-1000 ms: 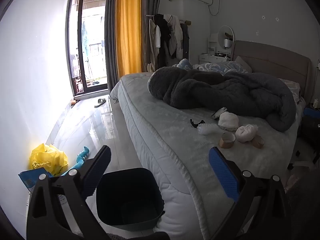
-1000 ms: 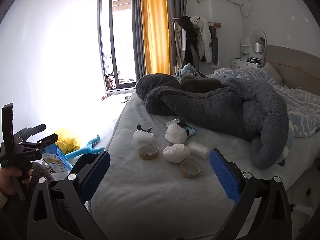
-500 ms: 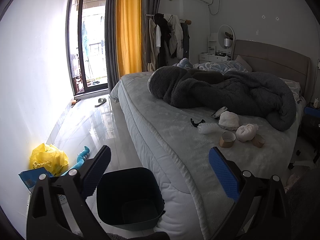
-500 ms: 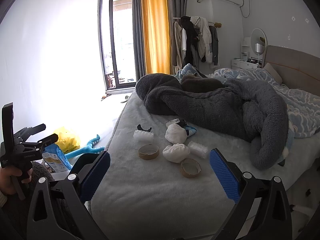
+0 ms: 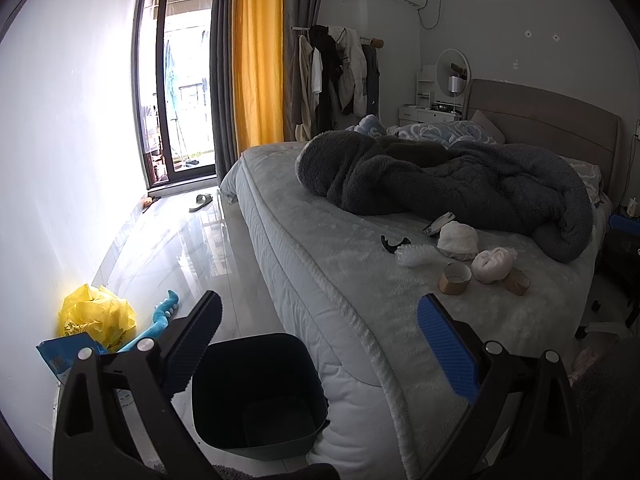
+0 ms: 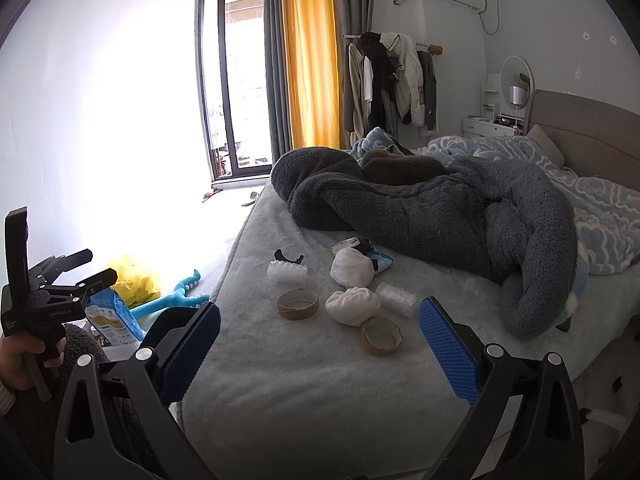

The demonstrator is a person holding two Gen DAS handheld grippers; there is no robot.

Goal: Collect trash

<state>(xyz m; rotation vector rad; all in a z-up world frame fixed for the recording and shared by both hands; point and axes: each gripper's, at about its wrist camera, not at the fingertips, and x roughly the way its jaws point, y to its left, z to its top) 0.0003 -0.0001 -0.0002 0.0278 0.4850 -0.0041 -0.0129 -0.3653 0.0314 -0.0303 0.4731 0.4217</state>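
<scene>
Left wrist view: the left claw (image 5: 318,320) is held wide apart and empty at the bottom of the frame, above a dark trash bin (image 5: 256,392) that stands on the floor against the side of the bed (image 5: 320,264). On the bed, at right of centre, the trash is seen in a loose cluster: two cardboard tape rolls (image 5: 455,278), two white crumpled wads (image 5: 493,264), a piece of bubble wrap (image 5: 412,257) and a small black clip (image 5: 394,242). A grey fleece blanket (image 5: 460,184) lies just behind them. A yellow plastic bag (image 5: 96,316) and a blue toy (image 5: 160,320) are seen on the floor at lower left.

In the right wrist view, the right claw (image 6: 320,320) is likewise spread wide with nothing between its fingers, low in the frame over the near part of the bed. The tape rolls (image 6: 298,304), wads (image 6: 352,306) and bubble wrap (image 6: 287,271) lie at centre frame, just beyond the blue pads (image 6: 448,354). At the left edge the left claw is seen gripped by a hand (image 6: 20,360).
</scene>
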